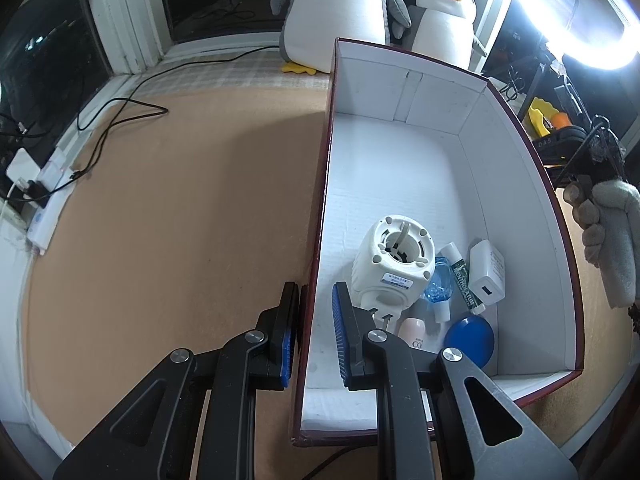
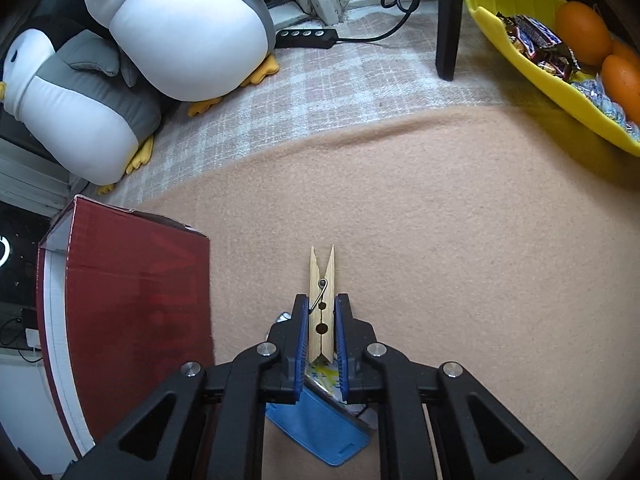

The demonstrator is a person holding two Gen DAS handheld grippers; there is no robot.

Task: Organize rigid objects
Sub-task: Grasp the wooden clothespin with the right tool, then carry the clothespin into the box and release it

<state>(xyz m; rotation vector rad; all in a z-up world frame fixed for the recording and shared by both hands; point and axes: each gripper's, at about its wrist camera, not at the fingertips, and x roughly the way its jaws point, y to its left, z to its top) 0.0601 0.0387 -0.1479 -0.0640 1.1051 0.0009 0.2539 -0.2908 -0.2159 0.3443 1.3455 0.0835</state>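
Note:
My right gripper (image 2: 322, 312) is shut on a wooden clothespin (image 2: 322, 276) lying on the tan blanket; the pads squeeze its sides and its split end points away. Under that gripper lie a flat blue plastic piece (image 2: 320, 428) and a yellow-patterned packet (image 2: 320, 376). The red box (image 2: 136, 300) stands just left of it. My left gripper (image 1: 314, 300) straddles the box's left wall (image 1: 320, 184). One pad is outside against the wall, the other inside with a gap. Inside lie a white round device (image 1: 394, 264), a blue bottle (image 1: 438, 284), a lip balm (image 1: 464, 280), a white charger (image 1: 488, 272) and a blue disc (image 1: 470, 338).
Two plush penguins (image 2: 180, 36) sit behind the box. A yellow bowl (image 2: 520, 68) with oranges and sweets is at the far right. A dark furniture leg (image 2: 448, 20) and a power strip (image 2: 306, 36) are at the back. A black cable (image 1: 120, 116) trails on the left. A gloved hand (image 1: 608, 232) shows right of the box.

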